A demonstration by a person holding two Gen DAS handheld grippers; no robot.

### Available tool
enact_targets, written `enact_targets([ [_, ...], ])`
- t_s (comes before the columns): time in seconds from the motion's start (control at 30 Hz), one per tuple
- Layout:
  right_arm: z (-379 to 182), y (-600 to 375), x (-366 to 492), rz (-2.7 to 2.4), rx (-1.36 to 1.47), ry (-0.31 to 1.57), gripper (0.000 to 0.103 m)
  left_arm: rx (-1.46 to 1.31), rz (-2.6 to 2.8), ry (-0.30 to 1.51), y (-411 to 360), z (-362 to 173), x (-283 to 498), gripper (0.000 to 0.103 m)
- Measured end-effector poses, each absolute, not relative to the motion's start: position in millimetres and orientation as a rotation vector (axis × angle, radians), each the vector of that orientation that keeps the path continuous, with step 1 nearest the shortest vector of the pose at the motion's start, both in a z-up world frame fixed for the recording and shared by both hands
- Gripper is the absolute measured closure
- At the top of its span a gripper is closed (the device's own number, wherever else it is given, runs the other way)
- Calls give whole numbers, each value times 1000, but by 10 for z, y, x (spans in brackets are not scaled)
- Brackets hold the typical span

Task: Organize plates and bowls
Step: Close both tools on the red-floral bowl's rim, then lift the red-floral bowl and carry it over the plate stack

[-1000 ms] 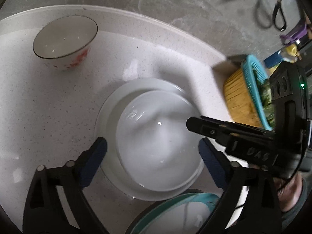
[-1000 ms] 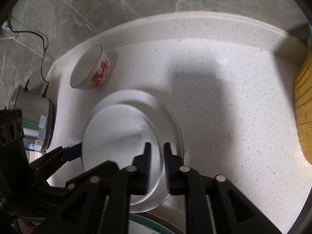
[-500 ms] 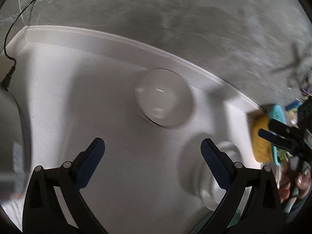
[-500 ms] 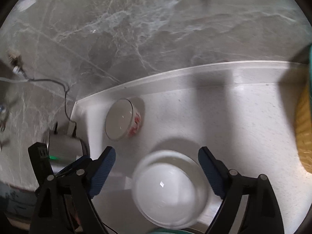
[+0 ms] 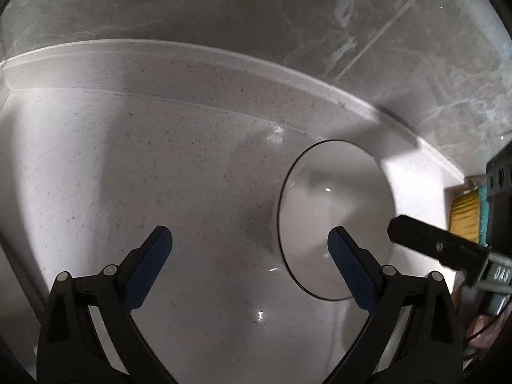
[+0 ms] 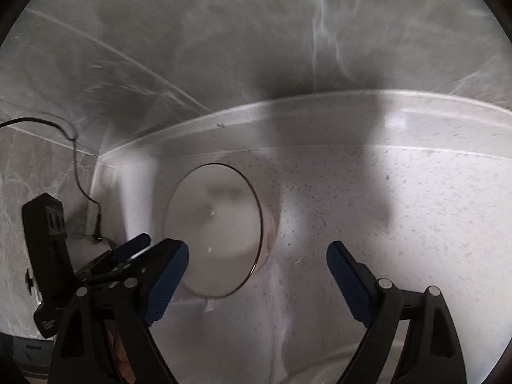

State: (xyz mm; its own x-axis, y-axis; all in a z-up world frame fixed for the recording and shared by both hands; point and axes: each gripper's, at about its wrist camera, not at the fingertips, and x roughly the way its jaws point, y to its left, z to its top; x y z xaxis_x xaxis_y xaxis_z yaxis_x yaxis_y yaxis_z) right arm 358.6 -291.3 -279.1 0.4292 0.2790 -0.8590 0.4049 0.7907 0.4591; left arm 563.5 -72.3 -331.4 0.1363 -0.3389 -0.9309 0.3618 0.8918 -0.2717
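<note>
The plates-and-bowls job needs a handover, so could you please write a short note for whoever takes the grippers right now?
Left gripper: open, empty, over bare counter.
Right gripper: open, empty; its jaws have just been opening, nothing between them.
Bowl, dark-rimmed with red on its side: upright on the counter near the back wall, beside both grippers, untouched.
Done: cannot tell from these views; no plates in sight.
Left: probably pick up this bowl next and put it with the other dishes.

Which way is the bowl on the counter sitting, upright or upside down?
Upright: the bowl shows its dark rim and hollow white inside facing up, resting on the counter.
</note>
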Motion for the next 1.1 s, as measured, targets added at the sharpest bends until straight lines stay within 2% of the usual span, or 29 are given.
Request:
enact_targets([
  [0.1, -2893, -2957, 3670, -117, 704, 1168, 13, 17, -517, 1352, -708, -3410, 5700, 7],
  [0.2, -2969, -2994, 3732, -137, 706, 1203, 13, 4, -541, 1358, -700, -3462, 5749, 29],
  [0.27, -3019, -3016, 3758, -134, 729, 1218, 18, 21, -559, 1359, -702, -3510, 5783, 47],
  [0.4, -3087, -3080, 3773, -141, 762, 1233, 28, 21, -571, 1357, -716, -3524, 5823, 49],
  [0.5, -3119, -3034, 3835, -136, 771, 1243, 30, 12, -576, 1359, -766, -3514, 5837, 49],
  [0.53, -3112, -3022, 3849, -134, 765, 1238, 32, 12, -578, 1360, -782, -3517, 5840, 52],
  [0.57, -3113, -2999, 3877, -133, 757, 1238, 34, 15, -581, 1362, -814, -3532, 5847, 61],
  [0.63, -3103, -2990, 3895, -128, 752, 1236, 45, 22, -579, 1365, -786, -3528, 5849, 74],
  [0.67, -3106, -2974, 3907, -127, 747, 1241, 51, 28, -579, 1368, -786, -3531, 5844, 75],
  [0.7, -3125, -2988, 3902, -127, 740, 1253, 65, 29, -583, 1368, -809, -3535, 5834, 78],
  [0.73, -3134, -2994, 3897, -120, 741, 1258, 72, 29, -589, 1367, -852, -3539, 5820, 82],
  [0.8, -3124, -2956, 3903, -107, 736, 1253, 77, 42, -590, 1361, -918, -3529, 5797, 87],
  [0.87, -3081, -2886, 3915, -90, 714, 1246, 88, 55, -590, 1358, -1010, -3525, 5757, 97],
  [1.1, -3033, -2878, 3876, -104, 701, 1238, 88, 70, -582, 1371, -1045, -3497, 5653, 97],
])
